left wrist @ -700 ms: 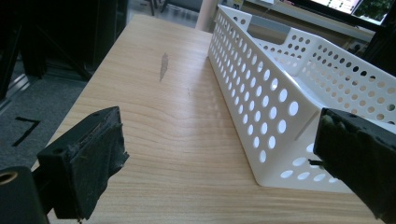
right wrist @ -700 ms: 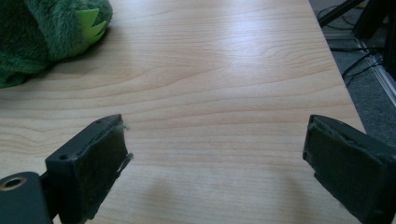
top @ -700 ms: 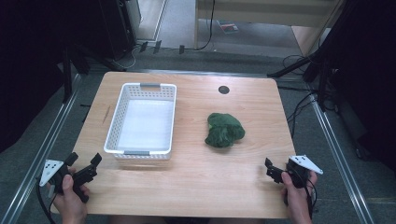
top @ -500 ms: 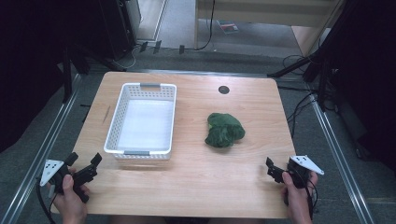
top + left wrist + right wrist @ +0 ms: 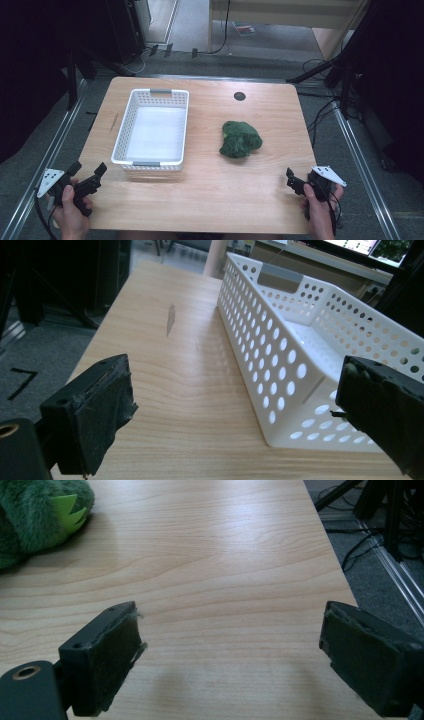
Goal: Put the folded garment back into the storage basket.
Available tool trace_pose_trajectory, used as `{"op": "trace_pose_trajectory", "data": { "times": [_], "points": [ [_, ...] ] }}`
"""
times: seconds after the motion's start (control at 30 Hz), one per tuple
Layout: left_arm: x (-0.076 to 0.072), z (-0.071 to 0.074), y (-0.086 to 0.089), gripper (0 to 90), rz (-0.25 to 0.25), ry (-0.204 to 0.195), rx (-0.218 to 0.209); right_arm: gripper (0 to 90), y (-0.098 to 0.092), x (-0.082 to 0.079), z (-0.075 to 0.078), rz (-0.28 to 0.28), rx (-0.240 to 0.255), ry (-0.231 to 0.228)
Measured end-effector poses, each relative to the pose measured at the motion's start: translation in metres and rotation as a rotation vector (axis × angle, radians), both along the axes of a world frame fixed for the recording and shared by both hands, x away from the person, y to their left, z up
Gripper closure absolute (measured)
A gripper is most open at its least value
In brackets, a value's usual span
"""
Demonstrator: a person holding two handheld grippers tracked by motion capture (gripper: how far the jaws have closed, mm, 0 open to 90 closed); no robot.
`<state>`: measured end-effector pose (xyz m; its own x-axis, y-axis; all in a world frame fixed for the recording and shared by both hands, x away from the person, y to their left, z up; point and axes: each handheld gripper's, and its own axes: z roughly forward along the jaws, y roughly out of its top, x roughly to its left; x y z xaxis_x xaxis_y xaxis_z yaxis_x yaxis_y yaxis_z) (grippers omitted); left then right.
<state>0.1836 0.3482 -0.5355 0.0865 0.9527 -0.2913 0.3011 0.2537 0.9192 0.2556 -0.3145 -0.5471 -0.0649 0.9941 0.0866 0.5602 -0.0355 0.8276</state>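
The green plush toy looks soft and light; pinch its fluffy middle. Both the left gripper and right gripper have jaws spread wide, holding nothing.

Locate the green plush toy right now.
In the high view the green plush toy lies on the table, right of centre, beside the white basket but apart from it. The right gripper view catches it at the upper left.

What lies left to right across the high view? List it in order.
Left claw → white basket → green plush toy → right claw.
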Motion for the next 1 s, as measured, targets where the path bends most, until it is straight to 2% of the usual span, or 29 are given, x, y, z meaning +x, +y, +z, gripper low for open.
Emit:
{"op": "trace_pose_trajectory", "data": {
  "times": [0.13, 0.2, 0.33, 0.43, 0.5, 0.67, 1.0],
  "points": [
    [-0.005, 0.011, -0.003, 2.5, 0.01, -0.014, -0.003, 7.0, 0.001, -0.001, 0.0, -0.009, -0.022, -0.004],
    [-0.007, 0.018, -0.005, 2.5, 0.015, -0.016, -0.002, 6.9, 0.001, -0.003, 0.0, -0.001, -0.024, -0.019],
    [-0.005, 0.029, -0.015, 2.5, 0.006, -0.001, 0.017, 7.0, 0.002, -0.004, 0.001, 0.023, -0.018, -0.045],
    [-0.002, 0.038, -0.026, 2.6, -0.024, 0.011, 0.03, 7.3, 0.001, -0.005, 0.001, 0.032, -0.006, -0.057],
    [0.0, 0.049, -0.038, 2.5, -0.058, 0.005, 0.047, 7.4, 0.003, -0.006, 0.001, 0.04, -0.007, -0.069],
    [0.004, 0.063, -0.053, 2.5, -0.103, 0.007, 0.049, 7.3, 0.003, -0.006, 0.001, 0.042, 0.002, -0.069],
    [0.03, 0.088, -0.092, 2.6, -0.201, 0.045, 0.088, 7.3, 0.003, -0.006, 0.001, 0.051, 0.007, -0.064]
  ]
}}
